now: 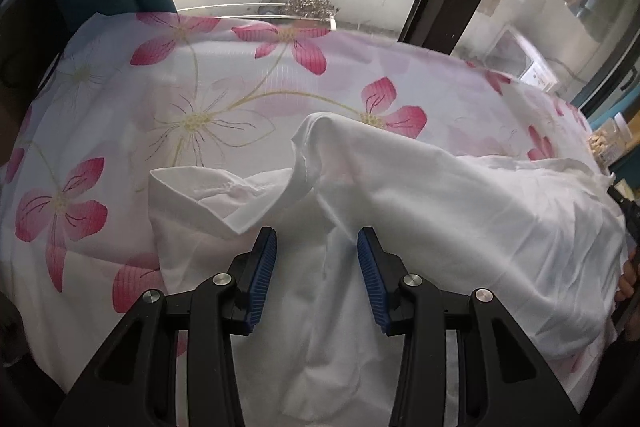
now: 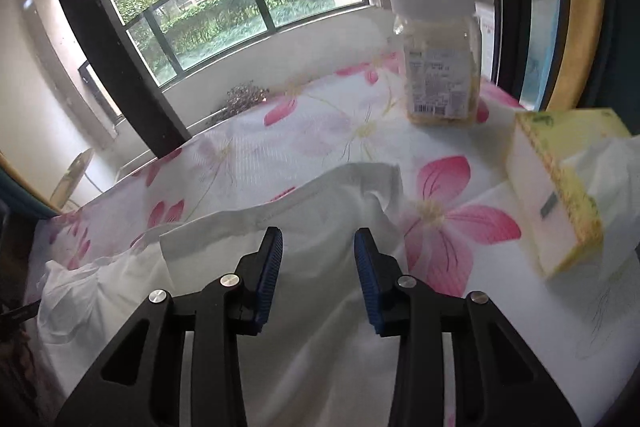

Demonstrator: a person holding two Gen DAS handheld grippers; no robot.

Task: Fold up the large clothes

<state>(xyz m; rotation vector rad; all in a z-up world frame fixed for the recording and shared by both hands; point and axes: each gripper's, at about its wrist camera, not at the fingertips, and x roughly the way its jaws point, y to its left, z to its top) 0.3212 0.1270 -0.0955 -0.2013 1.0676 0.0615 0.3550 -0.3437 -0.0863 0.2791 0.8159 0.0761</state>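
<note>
White shirt (image 1: pixel 440 211) lies rumpled; lidded jar (image 2: pixel 438 67) at one o'clock holds yellowish contents; left gripper (image 1: pixel 317 259) and right gripper (image 2: pixel 318 259) hover, fingers parted, holding nothing.

Both the left gripper (image 1: pixel 317 247) and the right gripper (image 2: pixel 318 247) are black angular linkages with silver round screws and ribbed blue pads (image 1: pixel 264 275).

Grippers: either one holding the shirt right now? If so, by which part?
Nothing is held. The left gripper and right gripper are both open above the crumpled white shirt, with no cloth pinched between the pads.
</note>
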